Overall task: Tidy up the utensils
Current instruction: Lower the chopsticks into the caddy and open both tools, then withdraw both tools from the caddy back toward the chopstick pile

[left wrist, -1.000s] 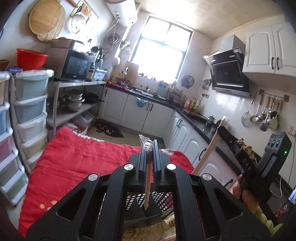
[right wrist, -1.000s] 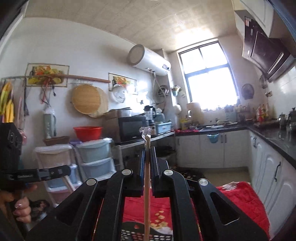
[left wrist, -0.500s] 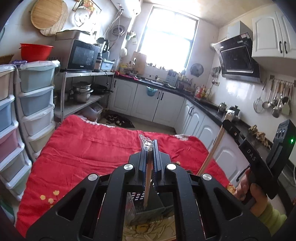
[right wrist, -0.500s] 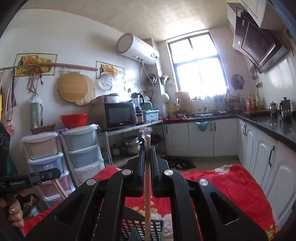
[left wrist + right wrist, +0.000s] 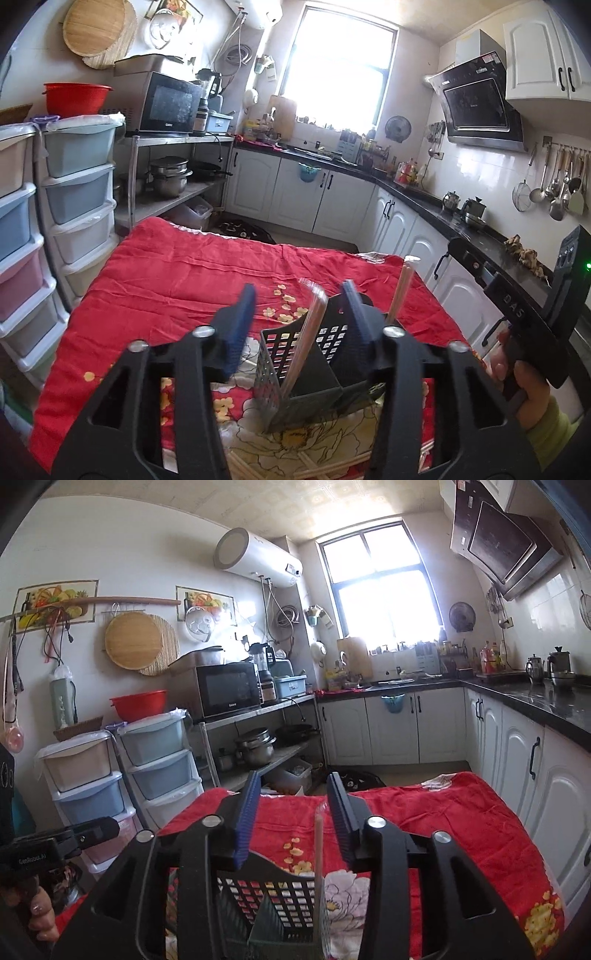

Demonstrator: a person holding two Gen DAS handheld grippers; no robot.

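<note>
1. A black holder (image 5: pixel 303 365) with perforated walls and an inner divider stands on the red flowered cloth (image 5: pixel 177 280) covering the bench, just in front of both tongs.
2. A wrapped pair of chopsticks (image 5: pixel 306 332) leans in the holder's left compartment, blurred in the left wrist view; its lower end is inside and its top tilts up to the right.
3. A second wrapped pair of chopsticks (image 5: pixel 318 853) stands nearly upright in the holder in the right wrist view.
4. The left tongs (image 5: pixel 299 314) are opening; the leaning pair sits between the blue pads, which do not press on it.
5. The right tongs (image 5: pixel 291 812) are opening too, the upright pair free between their pads.
6. More chopsticks (image 5: pixel 295 469) lie flat on the cloth beneath the left tongs.
7. A person's hand (image 5: pixel 517 380) grips the right tongs' handle.
8. White cabinets (image 5: pixel 295 195) and a bright window (image 5: pixel 340 70) lie beyond.
</note>
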